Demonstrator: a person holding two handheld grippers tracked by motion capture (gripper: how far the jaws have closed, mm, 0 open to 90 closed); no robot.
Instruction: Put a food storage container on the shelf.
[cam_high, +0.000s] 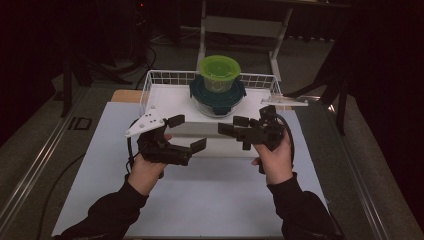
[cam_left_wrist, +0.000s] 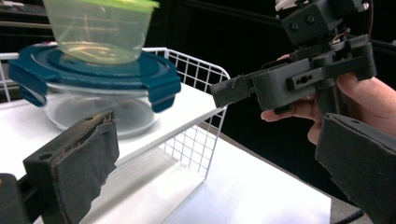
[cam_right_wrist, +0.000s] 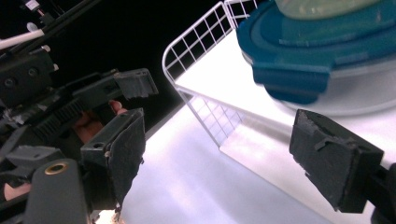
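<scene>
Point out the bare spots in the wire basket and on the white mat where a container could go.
Free: wire basket floor left of the teal-lidded glass container, and the white mat nearer the person's sleeves. Crowded: basket centre, with the green container stacked on top, and the front rim, where left gripper and right gripper hover.

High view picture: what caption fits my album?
Two open tongs face a wire basket holding stacked containers.

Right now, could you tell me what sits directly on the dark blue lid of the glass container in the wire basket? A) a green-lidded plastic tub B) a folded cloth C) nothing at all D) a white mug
A: a translucent green-lidded plastic tub stands on the dark blue lid of the glass container inside the wire basket.
</scene>
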